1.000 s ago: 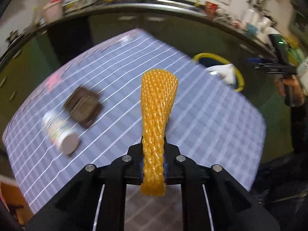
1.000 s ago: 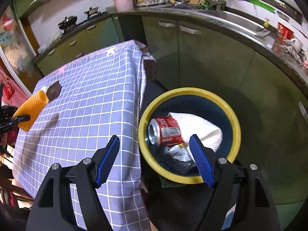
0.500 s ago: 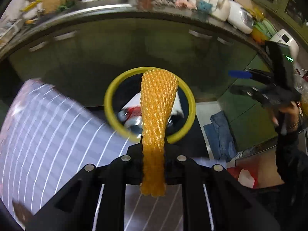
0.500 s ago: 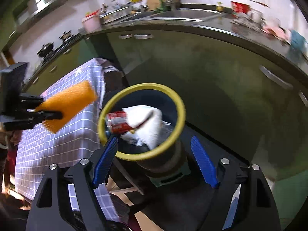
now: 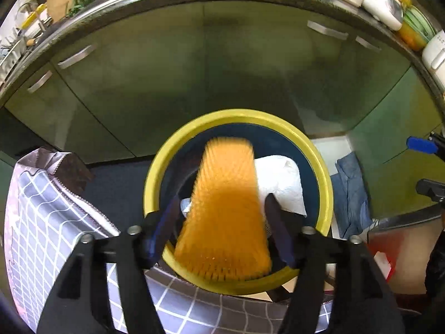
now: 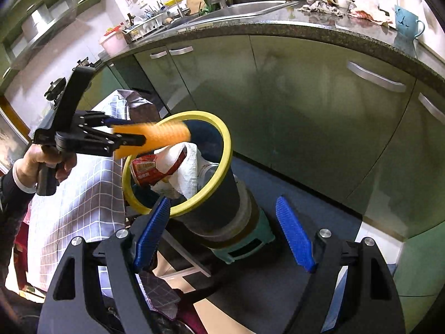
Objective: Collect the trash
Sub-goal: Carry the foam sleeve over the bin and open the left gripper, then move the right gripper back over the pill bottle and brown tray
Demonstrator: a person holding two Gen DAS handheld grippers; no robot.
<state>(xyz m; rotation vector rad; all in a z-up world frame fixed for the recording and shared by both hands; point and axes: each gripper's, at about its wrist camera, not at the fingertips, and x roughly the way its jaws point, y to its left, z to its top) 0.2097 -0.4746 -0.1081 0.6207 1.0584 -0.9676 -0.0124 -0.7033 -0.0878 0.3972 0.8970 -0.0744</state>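
Note:
An orange foam net sleeve [image 5: 225,208] is blurred between the spread fingers of my left gripper [image 5: 222,217], right over the yellow-rimmed dark trash bin [image 5: 322,172]. The jaws are open and no longer pinch it. In the right wrist view the sleeve [image 6: 155,136] sits at the left gripper's tips [image 6: 139,139] above the bin rim [image 6: 225,150]. The bin holds a red can [image 6: 144,168] and white paper towel [image 6: 189,169]. My right gripper [image 6: 222,233] is open and empty, in front of the bin.
The table with the purple checked cloth [image 5: 41,222] stands left of the bin. Green cabinet doors [image 5: 222,64] run behind under a stone counter [image 6: 306,25]. A blue cloth [image 5: 350,192] lies on the floor right of the bin.
My left gripper swung from over the table to above the bin and opened, loosing the orange sleeve. The right gripper pulled back from the bin a little and stayed open.

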